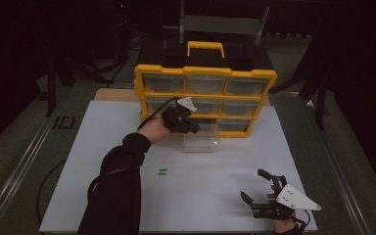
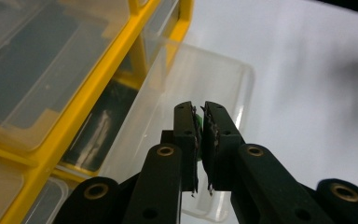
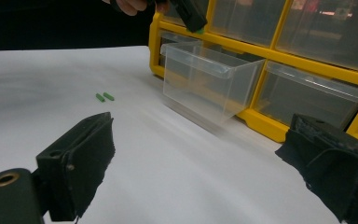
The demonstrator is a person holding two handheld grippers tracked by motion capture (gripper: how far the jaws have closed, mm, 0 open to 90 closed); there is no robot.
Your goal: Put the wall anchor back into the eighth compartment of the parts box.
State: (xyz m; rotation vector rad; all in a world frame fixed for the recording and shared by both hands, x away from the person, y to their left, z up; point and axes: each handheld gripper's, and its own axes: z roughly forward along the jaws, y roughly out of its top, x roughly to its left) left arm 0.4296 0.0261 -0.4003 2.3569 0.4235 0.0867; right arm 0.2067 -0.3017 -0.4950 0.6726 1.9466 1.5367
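Green piece (image 2: pixel 197 122), small and mostly hidden, sits pinched between the pads of the left tool (image 2: pixel 198 108), whose jaws are pressed together on it so that only a sliver of green shows in the narrow slit. In the right gripper view the same green bit peeks out at the tip of that tool (image 3: pixel 196 24), which hangs just above the clear drawer (image 3: pixel 205 86).

That drawer is pulled out of the yellow organizer (image 1: pixel 205 100) and stands on the white desk (image 1: pixel 127 147), just in front of the organizer's lower row; its open top faces up, and the left tool hovers over its near wall in the left gripper view (image 2: pixel 205 84). The hand (image 1: pixel 154 129) carrying the left tool reaches in from the drawer's left in the high view.

Two more green pieces (image 1: pixel 162 171) lie side by side on the desk, nearer the person than the drawer and a little to its left, well apart from it.

The right tool (image 1: pixel 259 188) rests near the desk's near edge, far to the drawer's right and well apart from it, its jaws spread wide with nothing between them.
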